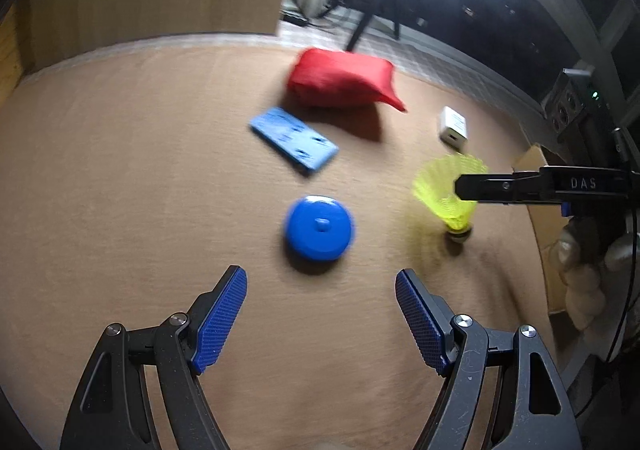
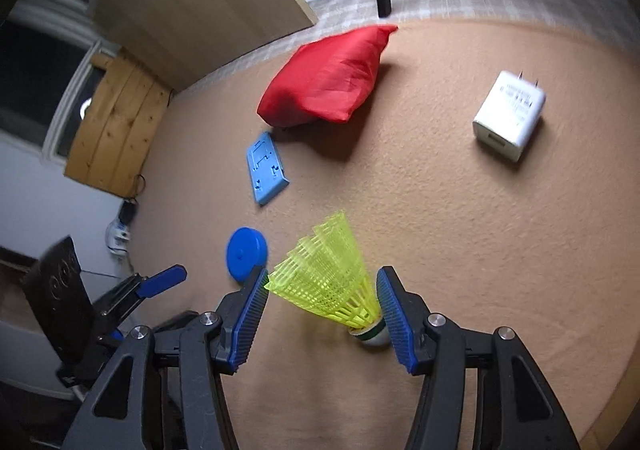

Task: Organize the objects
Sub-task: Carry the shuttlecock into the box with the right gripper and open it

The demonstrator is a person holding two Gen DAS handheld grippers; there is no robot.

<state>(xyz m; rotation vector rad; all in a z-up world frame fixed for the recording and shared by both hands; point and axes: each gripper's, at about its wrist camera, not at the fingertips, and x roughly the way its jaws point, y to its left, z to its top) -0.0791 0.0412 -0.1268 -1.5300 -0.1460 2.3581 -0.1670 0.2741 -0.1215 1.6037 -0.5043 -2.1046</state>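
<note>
The yellow shuttlecock (image 2: 328, 274) sits closest to the right wrist camera, a plastic mesh skirt flaring up and to the left from a white cork base with a dark green band, the base resting on the tan tabletop (image 2: 480, 250). It stands tilted between the blue ribbed pads of the right tongs (image 2: 323, 292), which are spread apart; the right pad is at the cork, the left pad just beside the skirt's rim, and whether either presses it cannot be told. In the left wrist view the left tongs (image 1: 321, 282) are spread wide, low over the tabletop, just short of a blue round disc (image 1: 319, 228). Beyond it lie a light blue flat plate (image 1: 294, 139) and a red pouch (image 1: 342, 79), near each other. A white charger (image 2: 509, 115) lies well apart to the right.
</note>
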